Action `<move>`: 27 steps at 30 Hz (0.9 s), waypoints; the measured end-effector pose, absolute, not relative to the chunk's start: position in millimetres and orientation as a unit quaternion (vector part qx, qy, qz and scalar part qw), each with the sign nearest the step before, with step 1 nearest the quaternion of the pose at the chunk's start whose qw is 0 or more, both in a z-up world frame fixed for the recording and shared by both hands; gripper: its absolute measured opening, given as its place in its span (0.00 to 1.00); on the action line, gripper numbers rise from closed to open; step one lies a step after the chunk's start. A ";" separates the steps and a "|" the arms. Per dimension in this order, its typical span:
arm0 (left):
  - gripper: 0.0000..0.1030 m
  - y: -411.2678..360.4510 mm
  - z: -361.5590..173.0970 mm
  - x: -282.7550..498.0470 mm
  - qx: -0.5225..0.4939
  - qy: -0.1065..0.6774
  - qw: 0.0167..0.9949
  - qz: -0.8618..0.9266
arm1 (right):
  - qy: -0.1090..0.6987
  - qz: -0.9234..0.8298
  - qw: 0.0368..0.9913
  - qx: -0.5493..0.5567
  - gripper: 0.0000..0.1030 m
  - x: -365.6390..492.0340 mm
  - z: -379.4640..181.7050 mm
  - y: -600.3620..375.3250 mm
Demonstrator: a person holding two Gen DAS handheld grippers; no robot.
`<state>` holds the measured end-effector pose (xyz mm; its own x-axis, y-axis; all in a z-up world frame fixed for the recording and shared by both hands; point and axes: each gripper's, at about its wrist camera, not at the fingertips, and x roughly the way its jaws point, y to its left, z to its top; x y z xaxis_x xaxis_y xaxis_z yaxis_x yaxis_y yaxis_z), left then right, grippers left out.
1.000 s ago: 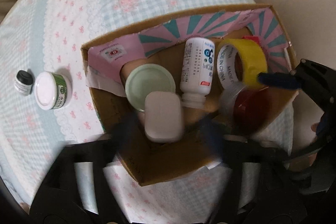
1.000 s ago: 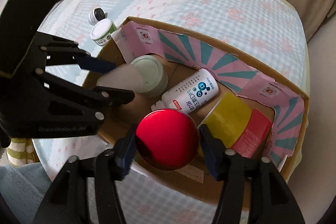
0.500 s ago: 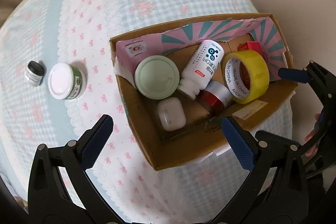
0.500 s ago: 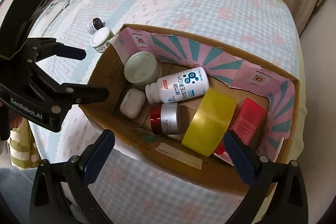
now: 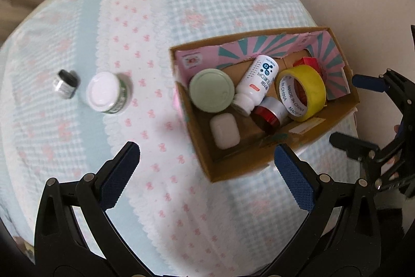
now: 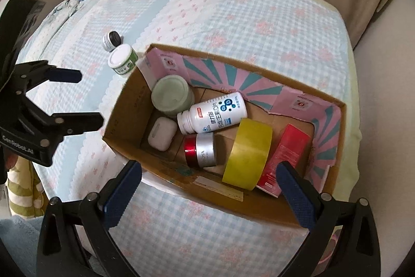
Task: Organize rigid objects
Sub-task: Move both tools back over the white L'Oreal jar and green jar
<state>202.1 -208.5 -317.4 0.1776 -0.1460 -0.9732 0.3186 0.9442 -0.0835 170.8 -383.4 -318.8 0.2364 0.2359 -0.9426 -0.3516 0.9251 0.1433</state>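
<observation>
Both grippers gape wide and empty — left gripper [image 5: 207, 168], right gripper [image 6: 208, 187] — above the box [image 6: 129, 105]; two jars [image 5: 107, 92] sit outside it.

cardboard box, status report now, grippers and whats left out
Left gripper open, empty. Right gripper open, empty. Cardboard box holds six items. White-lid jar, small black-cap jar outside. Nothing blocking.
</observation>
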 end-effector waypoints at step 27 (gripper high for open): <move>1.00 28.6 -184.2 155.6 0.076 0.503 0.853 -0.114 | 0.547 0.093 0.832 -0.003 1.00 132.5 -186.7 -209.6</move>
<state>155.6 28.6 -184.2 0.4679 -0.1188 -0.8757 0.2710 0.9625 0.0142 132.5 -209.6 -186.7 0.3848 0.1515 -0.9105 -0.1575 0.9828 0.0970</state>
